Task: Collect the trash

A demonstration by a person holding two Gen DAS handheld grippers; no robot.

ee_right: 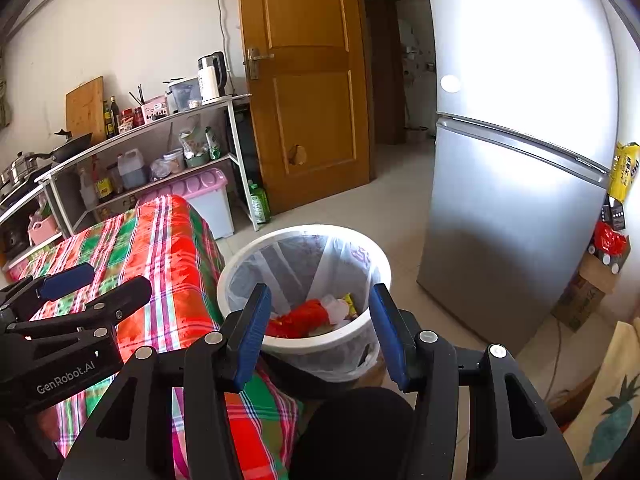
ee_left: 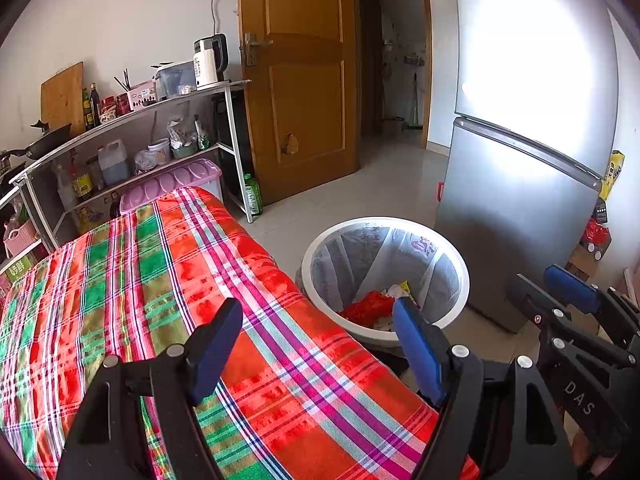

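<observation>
Now trash in bin, beyond gaping empty right tongs.

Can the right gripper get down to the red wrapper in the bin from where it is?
Probably yes. The right gripper is open and empty above the bin, whose mouth is uncovered. The red wrapper lies on top of the trash, with only the loose liner beside it.

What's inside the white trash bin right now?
The white trash bin has a thin bag liner holding red packaging, pale scraps and a yellow wrapper. Anything underneath that pile is covered.
</observation>
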